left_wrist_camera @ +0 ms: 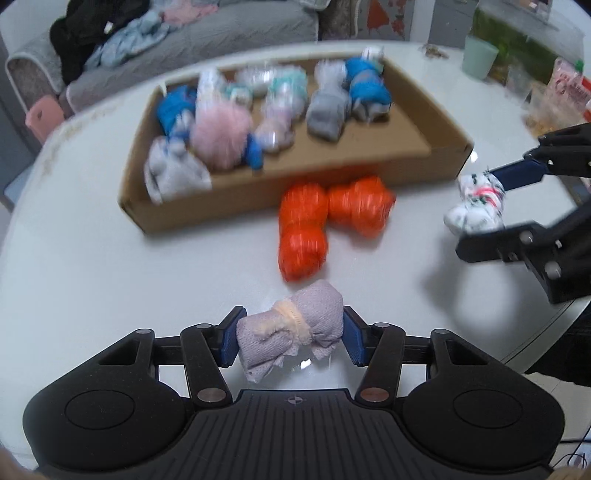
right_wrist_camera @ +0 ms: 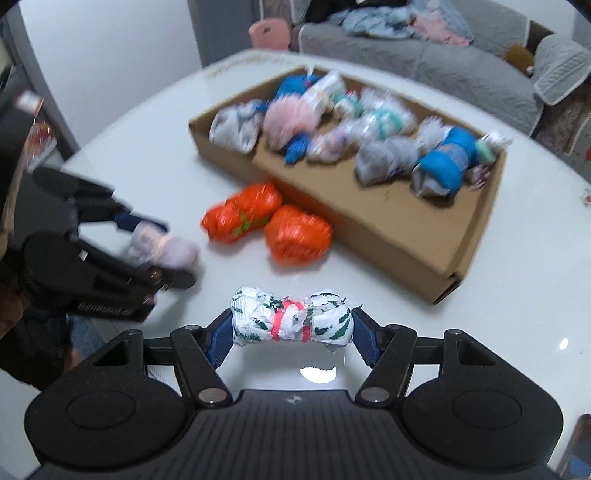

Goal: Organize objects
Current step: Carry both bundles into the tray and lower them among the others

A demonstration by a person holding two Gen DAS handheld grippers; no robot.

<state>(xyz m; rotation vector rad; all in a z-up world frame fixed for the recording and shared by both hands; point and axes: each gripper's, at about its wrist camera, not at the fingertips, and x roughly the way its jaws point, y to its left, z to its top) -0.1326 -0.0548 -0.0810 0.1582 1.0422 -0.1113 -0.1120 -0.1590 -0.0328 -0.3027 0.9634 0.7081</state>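
My left gripper [left_wrist_camera: 291,332] is shut on a lilac sock bundle [left_wrist_camera: 288,332] and holds it above the white table [left_wrist_camera: 110,295]; it also shows in the right wrist view [right_wrist_camera: 162,251]. My right gripper [right_wrist_camera: 293,325] is shut on a white sock bundle with green marks and a pink band [right_wrist_camera: 291,321], seen at the right in the left wrist view [left_wrist_camera: 476,206]. Two orange bundles [left_wrist_camera: 306,229] [right_wrist_camera: 266,225] lie on the table against the front wall of a cardboard tray [left_wrist_camera: 258,199] [right_wrist_camera: 388,236]. The tray holds several rolled sock bundles in blue, pink, grey and white.
A grey sofa [left_wrist_camera: 207,33] with piled clothes stands beyond the table. A pale green cup [left_wrist_camera: 480,55] and snack bags [left_wrist_camera: 565,88] sit at the table's far right. A pink stool [right_wrist_camera: 267,33] stands by the sofa.
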